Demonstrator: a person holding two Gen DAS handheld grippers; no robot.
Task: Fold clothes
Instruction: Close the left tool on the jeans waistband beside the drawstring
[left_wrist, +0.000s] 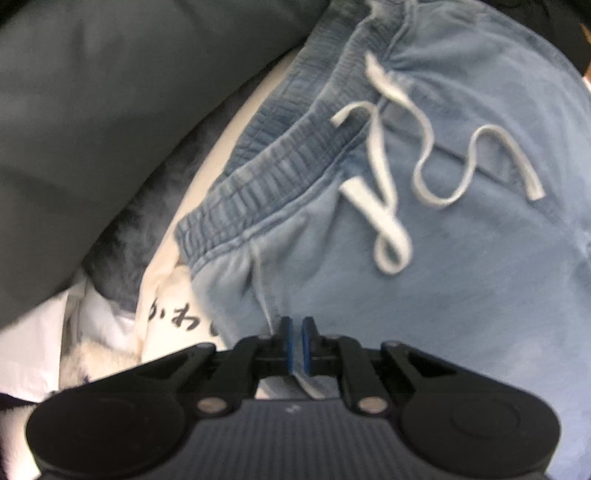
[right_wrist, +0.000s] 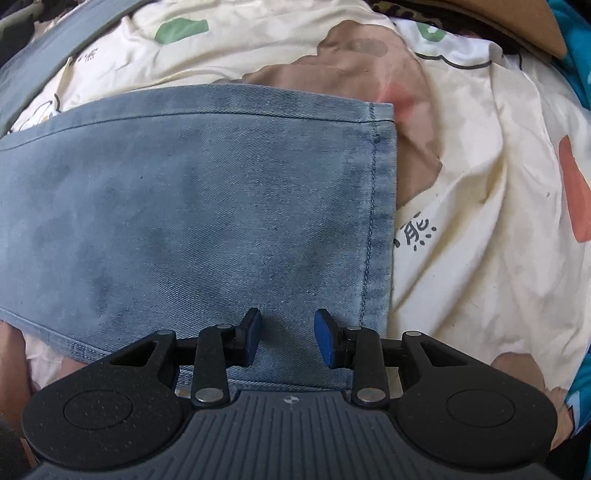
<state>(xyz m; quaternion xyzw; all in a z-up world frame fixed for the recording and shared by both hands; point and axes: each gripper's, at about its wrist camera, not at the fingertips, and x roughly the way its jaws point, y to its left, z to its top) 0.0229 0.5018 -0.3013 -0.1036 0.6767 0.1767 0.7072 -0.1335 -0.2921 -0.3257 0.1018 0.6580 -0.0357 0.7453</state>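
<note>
Light blue denim trousers (left_wrist: 461, 288) lie on a printed sheet, their elastic waistband (left_wrist: 266, 177) and white drawstring (left_wrist: 388, 177) showing in the left wrist view. My left gripper (left_wrist: 297, 345) is shut on a fold of the trousers' side edge, and a strip of cloth shows between its blue pads. In the right wrist view the trouser leg (right_wrist: 207, 214) lies flat with its stitched hem (right_wrist: 378, 221) to the right. My right gripper (right_wrist: 288, 341) hovers open over the leg's near edge, close to the hem corner, and nothing is pinched between its fingers.
A cream sheet (right_wrist: 480, 192) with bear and leaf prints and black characters covers the surface. A grey cushion or cover (left_wrist: 92, 129) bulges at the left of the waistband. Brown card (right_wrist: 517, 26) and teal cloth (right_wrist: 576, 59) lie at the far right.
</note>
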